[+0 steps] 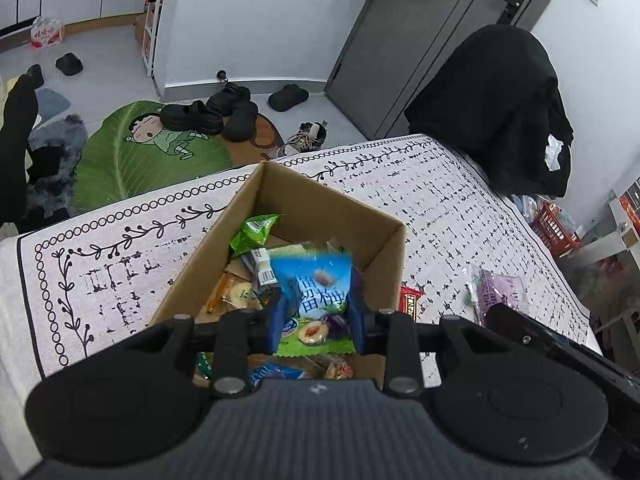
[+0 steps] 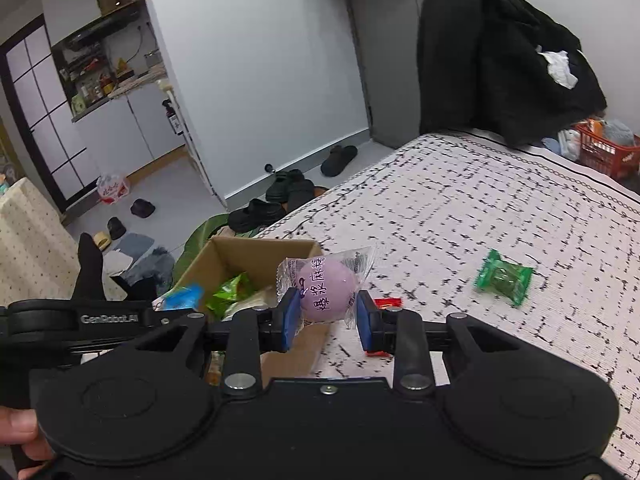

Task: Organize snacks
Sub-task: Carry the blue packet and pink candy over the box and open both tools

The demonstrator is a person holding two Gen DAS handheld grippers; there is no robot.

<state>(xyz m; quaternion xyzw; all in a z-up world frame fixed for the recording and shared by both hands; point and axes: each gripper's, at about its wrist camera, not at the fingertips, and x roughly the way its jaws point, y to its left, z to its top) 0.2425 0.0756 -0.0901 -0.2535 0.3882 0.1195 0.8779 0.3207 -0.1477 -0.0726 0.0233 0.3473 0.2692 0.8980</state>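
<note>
The left gripper (image 1: 315,316) has its fingers clenched on a blue plum packet (image 1: 316,296), held over the open box (image 1: 192,264) of snacks on the worktop (image 1: 440,200). The right gripper (image 2: 329,314) grasps a purple mochi (image 2: 326,290) just right of the box. Further right lie a green candy (image 2: 503,277) and a red packet (image 2: 387,302).

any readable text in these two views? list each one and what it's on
"GenRobot.AI": embossed on the left gripper body, seen in the right wrist view.
"爆浆麻糬": purple print on the purple mochi packet in the right gripper.
"甜梅", first character uncertain: on the blue plum packet over the cardboard box.
Red candy, water bottle pack, spray bottle: print too blurred.
</note>
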